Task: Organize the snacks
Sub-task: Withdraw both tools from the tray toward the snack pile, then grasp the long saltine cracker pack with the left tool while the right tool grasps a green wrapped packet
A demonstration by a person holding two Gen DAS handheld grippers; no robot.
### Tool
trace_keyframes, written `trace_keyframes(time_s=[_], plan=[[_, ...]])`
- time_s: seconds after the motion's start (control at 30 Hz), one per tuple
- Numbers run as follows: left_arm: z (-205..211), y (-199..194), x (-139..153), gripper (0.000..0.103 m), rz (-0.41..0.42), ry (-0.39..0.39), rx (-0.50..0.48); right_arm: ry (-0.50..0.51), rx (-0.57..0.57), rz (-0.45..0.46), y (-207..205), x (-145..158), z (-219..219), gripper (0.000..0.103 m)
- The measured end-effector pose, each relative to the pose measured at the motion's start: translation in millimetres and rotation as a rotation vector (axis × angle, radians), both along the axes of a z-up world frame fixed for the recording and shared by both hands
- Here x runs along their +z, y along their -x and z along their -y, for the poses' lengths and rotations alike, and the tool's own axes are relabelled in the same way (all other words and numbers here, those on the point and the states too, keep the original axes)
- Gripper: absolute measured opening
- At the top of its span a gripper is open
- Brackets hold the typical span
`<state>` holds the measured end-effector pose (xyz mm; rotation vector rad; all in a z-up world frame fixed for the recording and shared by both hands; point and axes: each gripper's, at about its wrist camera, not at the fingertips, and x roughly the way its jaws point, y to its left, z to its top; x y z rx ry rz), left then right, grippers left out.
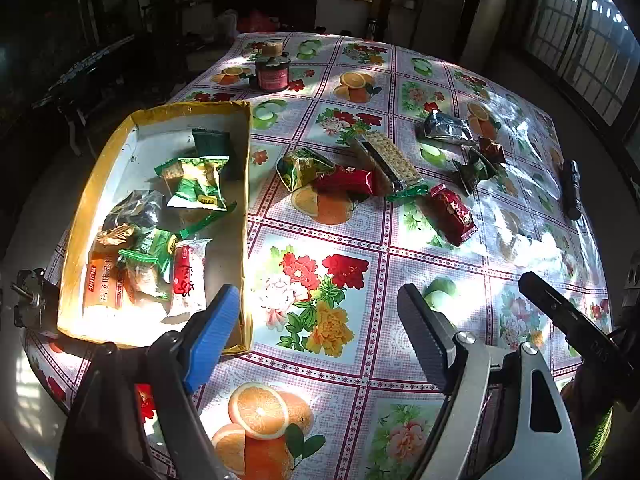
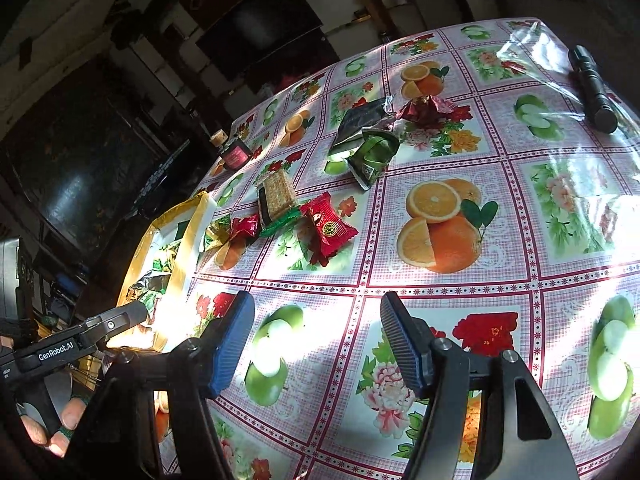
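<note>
1. Yellow cardboard is forming the rim of the shallow box (image 1: 158, 216), which is sitting at the left edge of the worktop (image 1: 360, 264) and holding a heap of wrapped snacks (image 1: 168, 232).
2. Loose snacks are lying on the fruit-print cloth right of the box: a green packet (image 1: 304, 168), a red packet (image 1: 348, 180), a cracker pack (image 1: 392, 164) and another red packet (image 1: 454, 214).
3. Farther right, a silver packet (image 1: 446, 128) and small dark wrappers (image 1: 480, 164) are lying together.
4. The left tool (image 1: 316, 328) is hovering released beside the box, gripping nothing.
5. The right tool (image 2: 316, 340) is hanging released above the cloth, empty.
6. A dark jar (image 1: 273, 70) and a black torch (image 2: 594, 88) are resting near the far edges.
</note>
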<state>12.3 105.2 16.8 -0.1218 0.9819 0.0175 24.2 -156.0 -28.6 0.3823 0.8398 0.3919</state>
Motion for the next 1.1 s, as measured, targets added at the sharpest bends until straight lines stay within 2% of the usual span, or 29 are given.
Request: trace_keyframes(time_s=[0.4, 0.57, 0.77, 1.0, 1.1], plan=[[18, -33, -1, 0.081, -0.024, 0.036, -0.028, 0.023, -0.032, -0.013, -12, -3, 9, 0.066], [25, -74, 0, 0.081, -0.037, 0.053, -0.003, 0.036, -0.049, -0.009, -41, -1, 7, 0.066], [36, -140, -9, 0.081, -0.093, 0.057, 0.039, 0.074, -0.09, -0.033, -100, -2, -3, 0.066], [42, -188, -36, 0.081, -0.188, 0.072, 0.083, 0.219, -0.177, -0.081, -160, -18, -19, 0.066], [49, -202, -44, 0.081, -0.209, 0.058, 0.078, 0.325, -0.178, -0.051, -171, -19, -28, 0.063]])
